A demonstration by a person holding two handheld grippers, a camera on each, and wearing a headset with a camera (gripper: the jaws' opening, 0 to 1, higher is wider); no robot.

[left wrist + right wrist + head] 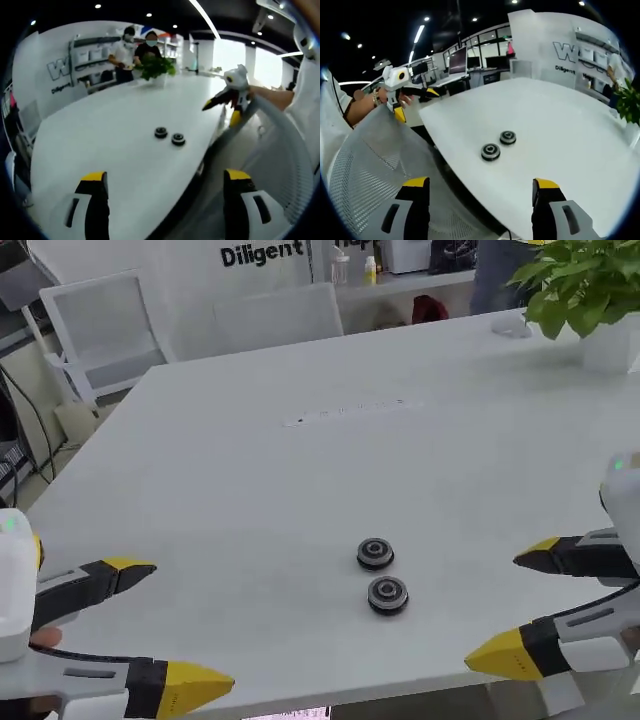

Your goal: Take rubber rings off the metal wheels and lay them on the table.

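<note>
White table (300,460): far wheel (375,554) and near wheel (387,595), both dark-rimmed, just apart nr front edge. Potted plant (590,290) at far right corner; small pale obj (511,329) nearby, poss. a mouse.

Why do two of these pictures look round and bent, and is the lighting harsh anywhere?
Head view: straight lines, soft even light, only faint shadows under the metal wheels. Left gripper view: a fisheye lens bends the edge of the table, and the windows glare white. Right gripper view: the same bending, a dark ceiling dotted with ceiling lights.
</note>
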